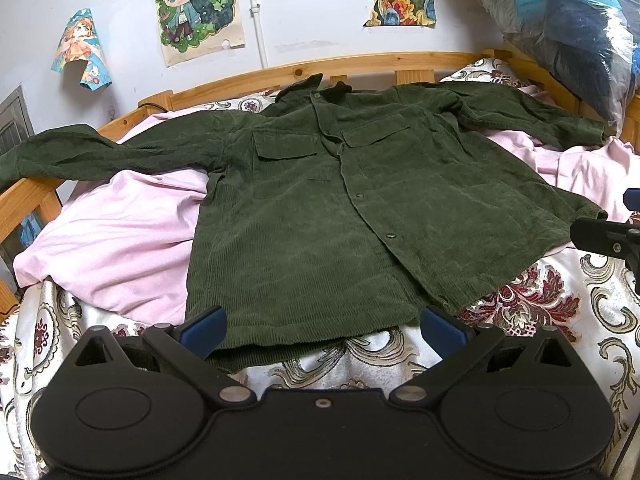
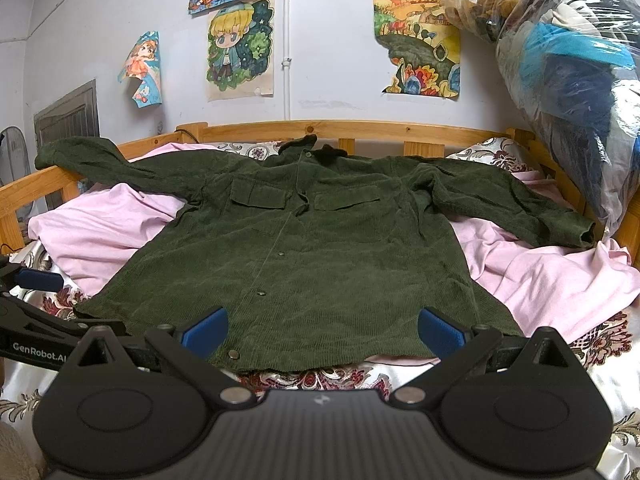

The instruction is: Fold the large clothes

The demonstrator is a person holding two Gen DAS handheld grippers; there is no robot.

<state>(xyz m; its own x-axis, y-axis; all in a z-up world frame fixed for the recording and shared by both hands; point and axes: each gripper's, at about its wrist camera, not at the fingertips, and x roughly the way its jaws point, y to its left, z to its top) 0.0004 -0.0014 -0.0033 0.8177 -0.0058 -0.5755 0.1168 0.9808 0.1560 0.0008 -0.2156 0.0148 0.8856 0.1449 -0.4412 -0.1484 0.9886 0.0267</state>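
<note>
1. Across the bed (image 1: 400, 65), seen from the left wrist, the green corduroy shirt (image 1: 320, 208) lies face up and buttoned, collar at 12 o'clock and hem at 6 o'clock, spread over a pink sheet (image 1: 120, 232) and a patterned quilt (image 1: 560, 320).
   - The left gripper (image 1: 324, 326) hovers just above the hem, jaws wide open and holding nothing.
   - The left sleeve (image 1: 80, 156) trails toward 9 o'clock over the wooden rail; it could drag or catch there when folded in.
   - The loose sheet could be pinched together with the shirt and pulled into the fold.

2. Over the same hem, seen from the right wrist, the right gripper (image 2: 324, 326) points toward the collar at 12 o'clock, jaws likewise spread apart and empty, straddling the lower edge near the bottom button (image 2: 233, 354).
   - The left gripper (image 2: 40, 280) shows at 9 o'clock, close beside it; the two tools could knock together if both reach for the hem at once.
   - The right sleeve (image 2: 520, 208) runs out toward 3 o'clock, its cuff near a bulging plastic bag (image 2: 568, 80), which could snag it as it is lifted.
   - Corduroy looks thick, so a shallow bite might grab only the top layer and leave a crooked fold.
</note>
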